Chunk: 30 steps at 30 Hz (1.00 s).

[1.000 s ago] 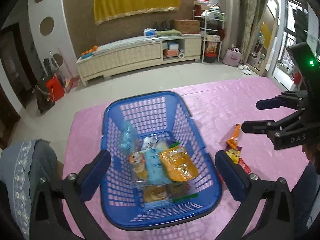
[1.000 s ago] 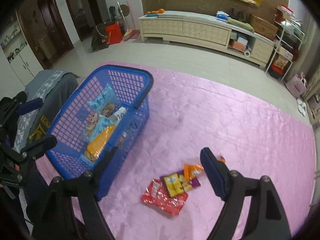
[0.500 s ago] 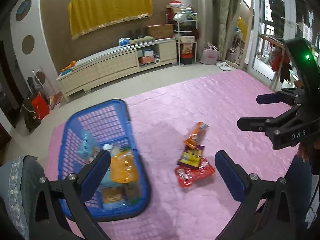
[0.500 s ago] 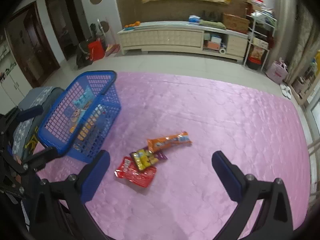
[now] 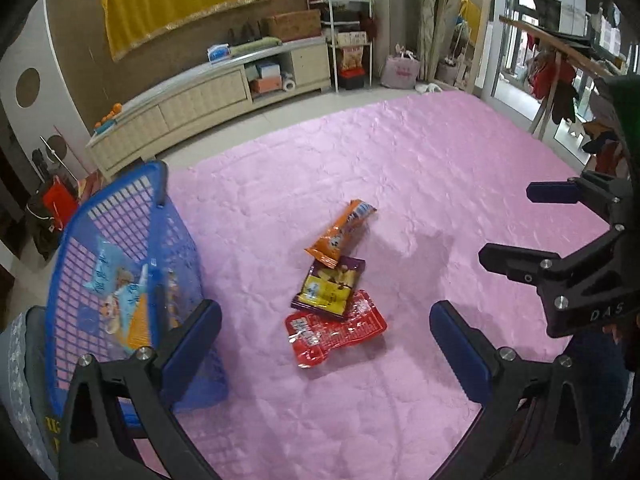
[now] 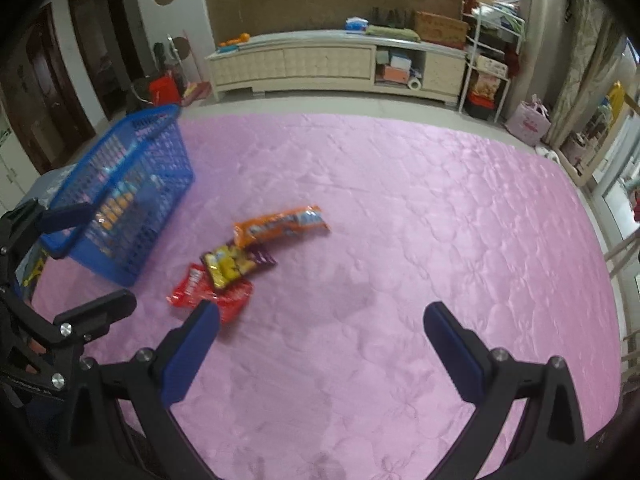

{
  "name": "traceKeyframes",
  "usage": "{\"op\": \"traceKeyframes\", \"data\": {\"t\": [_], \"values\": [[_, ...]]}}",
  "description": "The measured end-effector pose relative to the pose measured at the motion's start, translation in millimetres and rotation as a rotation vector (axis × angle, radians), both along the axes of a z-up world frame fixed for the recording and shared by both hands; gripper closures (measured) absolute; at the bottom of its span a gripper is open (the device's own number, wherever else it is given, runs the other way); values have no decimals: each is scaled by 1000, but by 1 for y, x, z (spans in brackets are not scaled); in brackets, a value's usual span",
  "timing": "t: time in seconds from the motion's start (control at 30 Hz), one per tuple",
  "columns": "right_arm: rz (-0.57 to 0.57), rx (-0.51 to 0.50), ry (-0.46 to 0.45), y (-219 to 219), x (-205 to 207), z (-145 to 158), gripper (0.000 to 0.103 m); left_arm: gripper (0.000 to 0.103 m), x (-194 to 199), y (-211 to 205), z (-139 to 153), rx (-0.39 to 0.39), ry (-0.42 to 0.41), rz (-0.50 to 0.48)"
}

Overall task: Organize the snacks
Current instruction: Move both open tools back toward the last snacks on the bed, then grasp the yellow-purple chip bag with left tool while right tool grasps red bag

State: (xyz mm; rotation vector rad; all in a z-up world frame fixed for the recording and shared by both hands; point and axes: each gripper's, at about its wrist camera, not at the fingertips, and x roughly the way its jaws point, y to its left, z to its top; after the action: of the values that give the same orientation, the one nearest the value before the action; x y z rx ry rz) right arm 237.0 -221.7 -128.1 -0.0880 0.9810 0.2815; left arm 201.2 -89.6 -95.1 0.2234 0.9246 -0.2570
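Note:
Three snack packets lie together on the pink cloth: an orange packet (image 5: 340, 232) (image 6: 280, 222), a yellow and purple packet (image 5: 328, 288) (image 6: 232, 264) and a red packet (image 5: 336, 332) (image 6: 192, 288). A blue basket (image 5: 120, 200) (image 6: 136, 120) stands to their left, with several packets inside, among them a light blue one (image 5: 108, 276). My left gripper (image 5: 324, 316) (image 6: 108, 256) hangs open above the loose packets and touches none. To the right of the pile, my right gripper (image 6: 322, 314) (image 5: 510, 226) stands wide open and empty over bare cloth.
The pink quilted cloth (image 6: 420, 220) covers the whole table. A grey patterned chair back (image 5: 20, 360) sits at the near left, beside the basket. A long cream cabinet (image 6: 332, 64) and a shelf rack (image 6: 488, 40) stand against the far wall.
Both grippers have swung right and lower, away from the basket. The three loose packets now sit in the middle of the left wrist view. The right jaws stand wider than a second ago.

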Motion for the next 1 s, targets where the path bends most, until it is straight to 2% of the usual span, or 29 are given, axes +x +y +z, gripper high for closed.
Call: {"op": "traceKeyframes", "data": {"t": [0.3, 0.53, 0.67, 0.77, 0.93, 1.0], "values": [[-22, -17, 63, -6, 15, -37, 0, 0, 32, -19, -40, 17, 99, -28], [-49, -25, 96, -9, 35, -57, 0, 0, 61, -11, -62, 9, 166, -12], [-57, -11, 108, -12, 40, -64, 0, 0, 77, -9, -74, 43, 181, 3], [-62, -4, 119, -16, 44, -69, 0, 0, 91, -6, -86, 15, 240, 7], [-86, 20, 133, -22, 47, -73, 0, 0, 107, -7, -99, 30, 273, -13], [-90, 23, 132, -24, 46, -73, 0, 5, 111, -8, -103, 34, 276, -20]]}}
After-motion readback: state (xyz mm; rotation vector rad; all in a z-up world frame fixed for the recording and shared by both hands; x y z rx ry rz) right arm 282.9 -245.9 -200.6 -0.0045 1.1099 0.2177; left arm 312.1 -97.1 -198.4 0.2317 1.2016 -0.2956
